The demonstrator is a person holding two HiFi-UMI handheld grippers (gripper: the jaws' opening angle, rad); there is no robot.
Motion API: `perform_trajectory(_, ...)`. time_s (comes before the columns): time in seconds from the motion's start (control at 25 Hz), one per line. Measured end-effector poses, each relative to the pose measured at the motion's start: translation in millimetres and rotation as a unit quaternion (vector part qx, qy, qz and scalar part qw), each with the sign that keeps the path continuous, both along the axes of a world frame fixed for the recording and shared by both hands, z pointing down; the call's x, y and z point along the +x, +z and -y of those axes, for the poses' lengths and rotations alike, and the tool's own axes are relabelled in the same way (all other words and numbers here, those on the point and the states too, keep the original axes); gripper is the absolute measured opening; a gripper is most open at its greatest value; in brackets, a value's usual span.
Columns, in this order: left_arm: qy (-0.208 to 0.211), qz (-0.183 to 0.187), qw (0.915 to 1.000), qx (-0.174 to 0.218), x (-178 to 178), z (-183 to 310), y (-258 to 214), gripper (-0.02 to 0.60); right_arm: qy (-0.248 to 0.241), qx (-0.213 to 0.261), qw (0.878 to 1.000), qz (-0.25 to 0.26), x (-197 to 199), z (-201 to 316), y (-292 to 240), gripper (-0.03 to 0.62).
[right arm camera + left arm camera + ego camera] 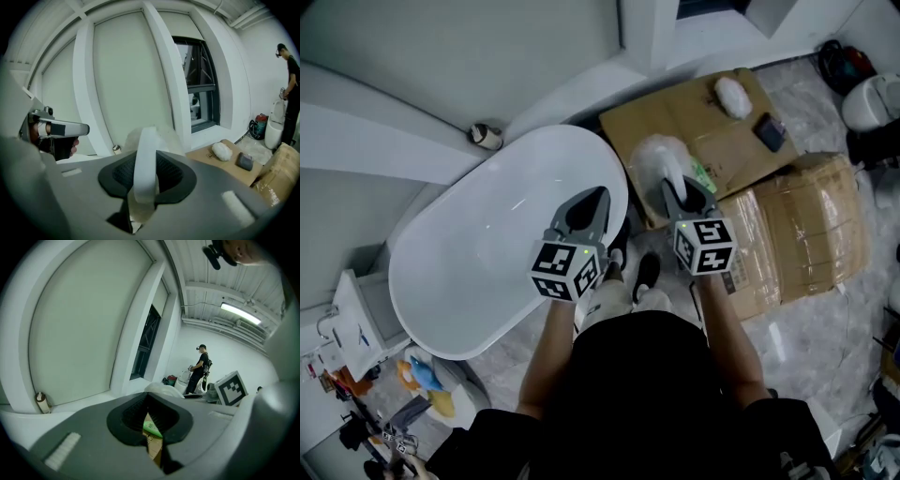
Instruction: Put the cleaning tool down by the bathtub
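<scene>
The white oval bathtub (pixel 469 262) fills the left of the head view. The cleaning tool (pixel 661 159) is white, with a fluffy head and a curved handle (pixel 145 159). My right gripper (pixel 686 187) is shut on that handle, holding the tool above the floor just right of the tub's end. In the right gripper view the handle stands up between the dark pads and the fluffy head shows behind it. My left gripper (pixel 600 195) hangs over the tub's right rim, its jaws closed together with nothing in them (pixel 149 397).
Flat cardboard (pixel 675 117) lies beyond the tool with a white fluffy lump (pixel 733 96) and a dark block (pixel 771 131) on it. A taped box (pixel 802 225) stands to the right. A small roll (pixel 486 136) sits on the window ledge. A person (pixel 201 366) stands far off.
</scene>
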State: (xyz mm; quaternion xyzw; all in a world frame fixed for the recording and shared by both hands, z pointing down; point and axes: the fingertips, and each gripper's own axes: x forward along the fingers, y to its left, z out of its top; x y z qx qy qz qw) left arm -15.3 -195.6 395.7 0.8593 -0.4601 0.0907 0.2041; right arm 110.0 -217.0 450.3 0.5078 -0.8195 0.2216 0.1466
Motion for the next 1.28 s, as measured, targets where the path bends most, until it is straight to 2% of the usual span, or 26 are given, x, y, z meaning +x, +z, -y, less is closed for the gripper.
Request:
perform_trajectory(0.52, 0.06, 0.001, 0.9976, -0.034, 17.1, 84.7, 36.6, 0.0, 0.037, -0.048, 0.998, -0.01, -1.4, 63.7, 56.5, 0.095)
perform_trajectory(0.8, 0.081, -0.004, 0.9954, -0.051, 18.9, 113.2, 59.9, -0.001, 0.034, -0.065, 0.997, -0.022, -14.7, 91.8, 89.5, 0.095)
perform_trajectory(1.04, 0.092, 0.0, 0.9938, -0.062, 17.2, 134.5, 79.0, -0.001, 0.055, -0.069, 0.996, -0.033, -14.5, 108.2, 120.5, 0.095)
perform_trajectory(1.28, 0.111, 0.01, 0.9905, -0.082, 17.5, 149.2, 110.6, 0.0, 0.066, -0.092, 0.993, -0.036, -12.6, 115.2, 157.8, 0.095)
